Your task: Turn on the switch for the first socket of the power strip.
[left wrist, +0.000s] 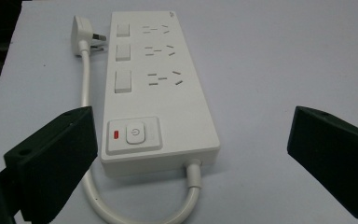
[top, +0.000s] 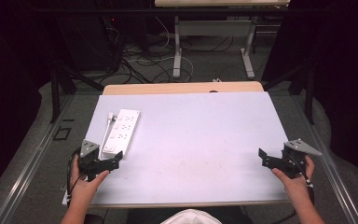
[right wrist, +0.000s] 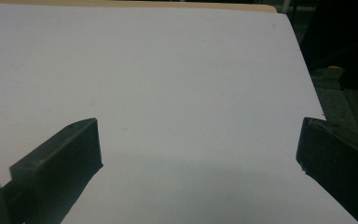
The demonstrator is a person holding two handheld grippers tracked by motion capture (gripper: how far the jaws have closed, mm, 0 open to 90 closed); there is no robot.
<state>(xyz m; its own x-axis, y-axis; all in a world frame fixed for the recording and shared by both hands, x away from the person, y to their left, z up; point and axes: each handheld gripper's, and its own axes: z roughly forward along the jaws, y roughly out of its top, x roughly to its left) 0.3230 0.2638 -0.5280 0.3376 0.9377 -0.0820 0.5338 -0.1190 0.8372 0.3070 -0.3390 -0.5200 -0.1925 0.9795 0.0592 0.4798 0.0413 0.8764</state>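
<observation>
A white power strip (top: 121, 132) lies on the left part of the pale sheet (top: 205, 130), its short cable looping to a white plug (top: 110, 116) beside it. My left gripper (top: 116, 160) is open just in front of the strip's near end. In the left gripper view the strip (left wrist: 158, 93) shows three socket rows, a power button (left wrist: 134, 134) with a red mark, the cable (left wrist: 93, 198) and the plug (left wrist: 81, 30); the open left gripper (left wrist: 192, 128) touches nothing. My right gripper (top: 264, 158) is open over bare sheet near the right edge, the right gripper (right wrist: 198, 144) empty.
The sheet covers a wooden tabletop whose far edge (top: 182, 87) shows at the back. Beyond it stand another table's legs (top: 177, 46) and loose floor cables (top: 144, 63). Dark frame posts (top: 54, 93) flank the table. The sheet's right edge (right wrist: 307, 88) drops to the floor.
</observation>
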